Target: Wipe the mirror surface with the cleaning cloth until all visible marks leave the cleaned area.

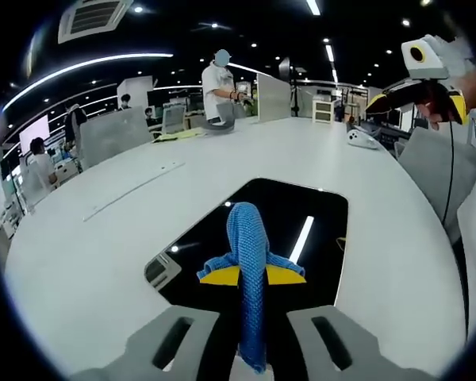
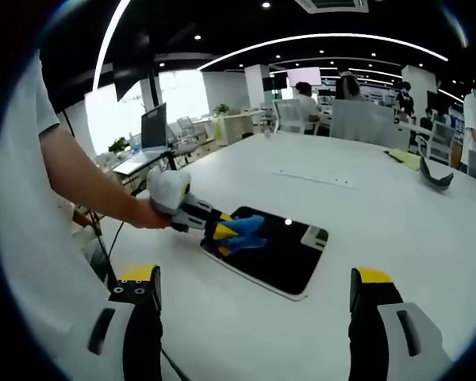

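The mirror point(image 1: 301, 206), a dark rectangular panel with rounded corners and a pale edge, lies flat on the white table point(image 1: 103, 262) directly ahead of the left gripper point(image 1: 252, 274), whose yellow-tipped jaws are pressed together on the blue cleaning cloth point(image 1: 248, 254) and hold it down on the near part of the glass. In the left gripper view the mirror's long axis runs away from the camera, roughly in line with the jaws, and the cloth hangs as a narrow strip along that same line, bunching out to either side at the tips. In the right gripper view the same panel point(image 2: 282, 250) sits slanted, its long axis running from the lower right up toward the left, with the left gripper point(image 2: 222, 228) reaching in over its left end from a person's hand point(image 2: 155, 208) (the cloth point(image 2: 242, 226) shows there as a blue tuft at the tips). The right gripper point(image 2: 254, 313) stands well apart from the mirror, above bare table, its black, yellow-capped jaws spread wide with nothing between them. Ceiling lights reflect as bright streaks in the glass. No brand, label or writing can be read on the mirror, the cloth or the grippers.
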{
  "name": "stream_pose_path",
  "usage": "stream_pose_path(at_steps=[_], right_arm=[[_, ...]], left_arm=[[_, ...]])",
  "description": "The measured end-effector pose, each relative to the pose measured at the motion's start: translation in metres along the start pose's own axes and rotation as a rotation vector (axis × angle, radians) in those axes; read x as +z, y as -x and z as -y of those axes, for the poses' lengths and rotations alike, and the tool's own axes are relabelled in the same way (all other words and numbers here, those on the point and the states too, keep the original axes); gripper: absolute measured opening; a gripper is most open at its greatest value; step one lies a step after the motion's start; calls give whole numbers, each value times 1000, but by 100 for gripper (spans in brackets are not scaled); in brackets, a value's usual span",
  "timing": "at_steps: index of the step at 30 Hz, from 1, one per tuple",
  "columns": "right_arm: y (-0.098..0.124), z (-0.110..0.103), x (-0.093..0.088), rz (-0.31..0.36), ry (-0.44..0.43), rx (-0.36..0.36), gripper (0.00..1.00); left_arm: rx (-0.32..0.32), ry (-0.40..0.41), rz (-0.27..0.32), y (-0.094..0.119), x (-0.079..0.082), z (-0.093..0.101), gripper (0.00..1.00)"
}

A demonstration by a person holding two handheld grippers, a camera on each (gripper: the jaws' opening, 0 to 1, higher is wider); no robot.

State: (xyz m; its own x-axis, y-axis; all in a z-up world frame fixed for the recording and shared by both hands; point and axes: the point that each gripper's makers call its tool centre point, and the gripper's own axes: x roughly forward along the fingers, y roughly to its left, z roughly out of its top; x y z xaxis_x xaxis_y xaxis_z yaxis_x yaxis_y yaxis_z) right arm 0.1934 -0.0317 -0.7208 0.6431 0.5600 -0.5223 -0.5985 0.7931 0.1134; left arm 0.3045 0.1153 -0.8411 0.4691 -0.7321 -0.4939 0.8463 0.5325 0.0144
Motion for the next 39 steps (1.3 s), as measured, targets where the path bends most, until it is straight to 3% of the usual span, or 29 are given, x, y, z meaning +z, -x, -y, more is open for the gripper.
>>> stream_pose_path(at_steps=[39], right_arm=[[2,2,4,20,-24,7,97]], left_arm=[[47,-25,-16,30,-17,-15,7]])
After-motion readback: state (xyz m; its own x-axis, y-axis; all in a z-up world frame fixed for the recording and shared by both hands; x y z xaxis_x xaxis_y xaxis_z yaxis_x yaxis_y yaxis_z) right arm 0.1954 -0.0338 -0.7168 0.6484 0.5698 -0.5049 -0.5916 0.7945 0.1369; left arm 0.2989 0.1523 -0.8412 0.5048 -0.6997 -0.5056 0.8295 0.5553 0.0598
